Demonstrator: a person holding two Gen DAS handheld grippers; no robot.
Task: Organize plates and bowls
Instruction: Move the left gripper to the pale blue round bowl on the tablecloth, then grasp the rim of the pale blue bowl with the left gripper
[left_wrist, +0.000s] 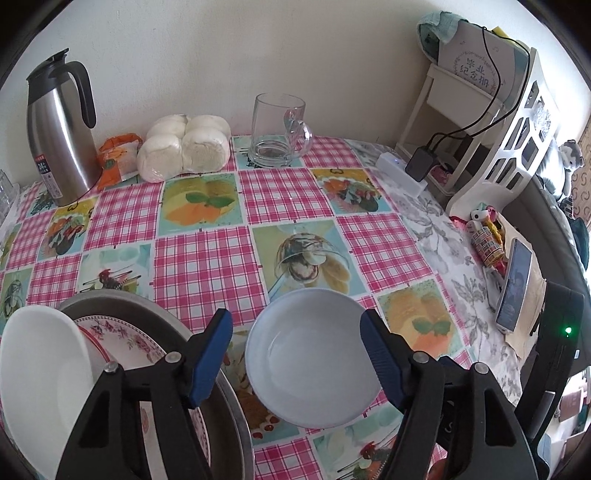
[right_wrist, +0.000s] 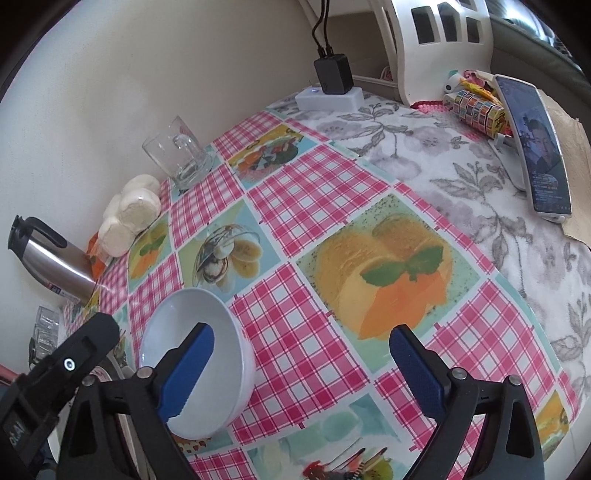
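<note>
A white bowl (left_wrist: 310, 354) stands upright on the checked tablecloth. My left gripper (left_wrist: 297, 354) is open, with its blue fingers on either side of the bowl and above it. To its left a metal basin (left_wrist: 236, 413) holds a floral plate (left_wrist: 125, 332) and a tilted white bowl (left_wrist: 40, 373). In the right wrist view the white bowl (right_wrist: 199, 354) sits at lower left. My right gripper (right_wrist: 301, 369) is open and empty, its left finger over the bowl and its right finger over the cloth.
At the back stand a steel thermos (left_wrist: 59, 133), a bag of white buns (left_wrist: 184, 147) and a glass mug (left_wrist: 277, 129). At right are a power strip with charger (right_wrist: 328, 92), a propped phone (right_wrist: 532, 147) and a white shelf (left_wrist: 498, 122).
</note>
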